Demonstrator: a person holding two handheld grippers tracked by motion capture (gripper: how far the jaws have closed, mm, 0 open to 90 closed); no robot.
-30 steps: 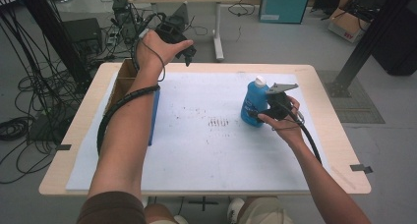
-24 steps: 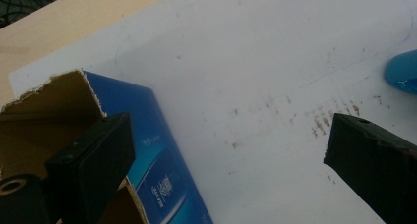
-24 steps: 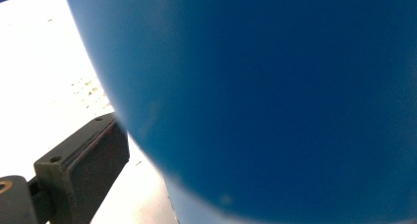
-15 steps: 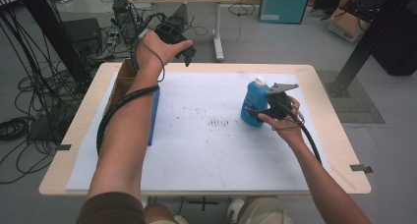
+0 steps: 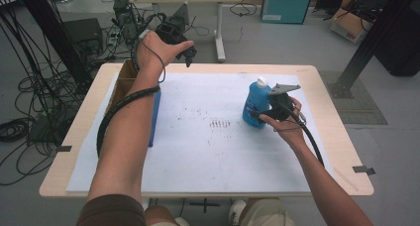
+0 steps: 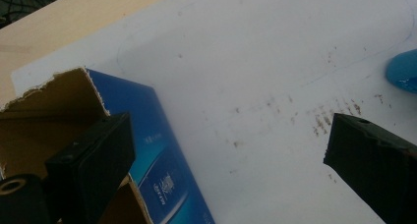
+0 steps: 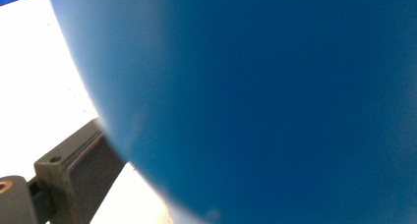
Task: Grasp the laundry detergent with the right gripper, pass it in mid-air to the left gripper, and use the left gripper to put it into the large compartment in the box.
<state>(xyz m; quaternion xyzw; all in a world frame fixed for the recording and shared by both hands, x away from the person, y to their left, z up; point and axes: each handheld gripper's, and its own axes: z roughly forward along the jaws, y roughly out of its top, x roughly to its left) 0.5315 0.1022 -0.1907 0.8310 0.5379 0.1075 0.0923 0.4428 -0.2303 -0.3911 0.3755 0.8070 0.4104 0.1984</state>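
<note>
Over on the left side of the table (image 5: 89, 151), an open cardboard box (image 5: 130, 89) with a blue side lies by the edge of the white sheet (image 5: 198, 151), its torn brown flap showing in the left gripper view. Above its far end, the left gripper (image 5: 184, 51) is held up off the table in the person's left hand (image 5: 153, 50), and its two black jaws are spread wide with nothing between them, bare white sheet showing in the gap. Moving across the middle, there's a patch of small brown specks (image 5: 218, 122) on the sheet. Then to the right, the blue bottle (image 5: 256, 104) with its white cap stands upright on the sheet, and the right gripper (image 5: 265, 112) is pinching its body from the side, the right hand (image 5: 285, 124) just behind it. In the right gripper view the blue bottle wall sits tight against the one jaw in sight.
</note>
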